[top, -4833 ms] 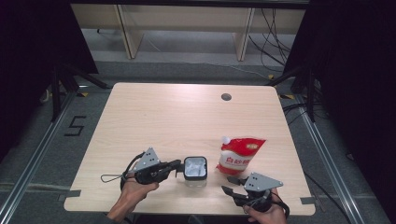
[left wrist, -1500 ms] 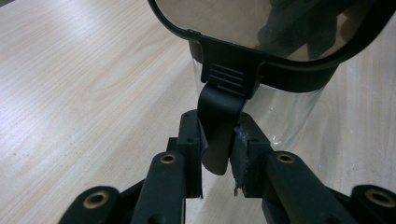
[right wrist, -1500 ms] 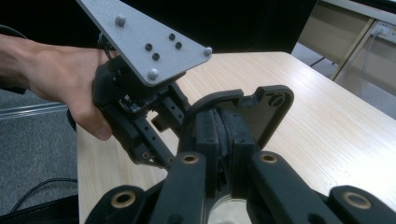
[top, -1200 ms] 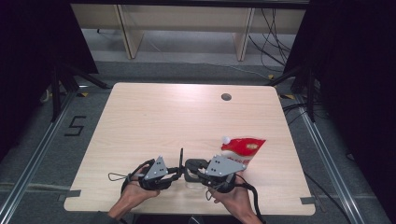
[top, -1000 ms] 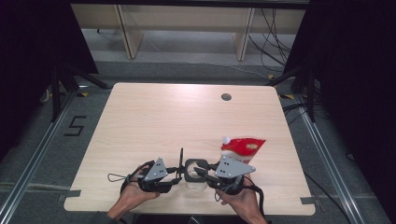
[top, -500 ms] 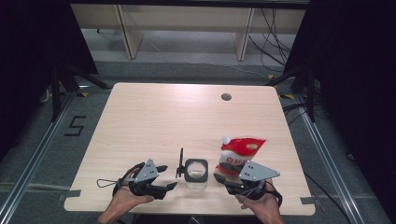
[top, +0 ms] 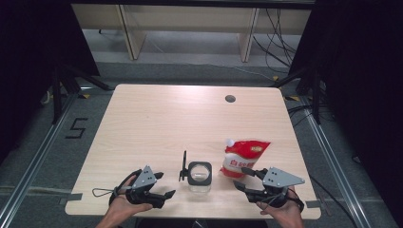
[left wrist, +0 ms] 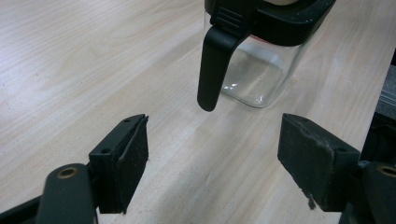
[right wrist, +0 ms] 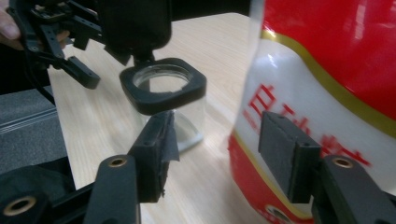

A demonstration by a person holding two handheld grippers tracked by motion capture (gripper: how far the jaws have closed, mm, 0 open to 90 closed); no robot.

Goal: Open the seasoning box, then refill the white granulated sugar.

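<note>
Having just let go of the lid-up jar [top: 200, 175], both grippers, left [top: 161, 186] and right [top: 247, 182], now stand spread and empty beside it, right nearing the red pouch [top: 242, 156].

A figure "5" [top: 77, 128] is marked in black on the grey floor, to the left of the counter [top: 157, 118]. The red and white pouch [top: 242, 156] that lies on the counter carries a line of red Chinese characters on its white band; in the right gripper view they are blurred and partly hidden, and the first reads as "白" [right wrist: 261, 105]. The small yellow mark near the pouch's top is too small to read.
</note>
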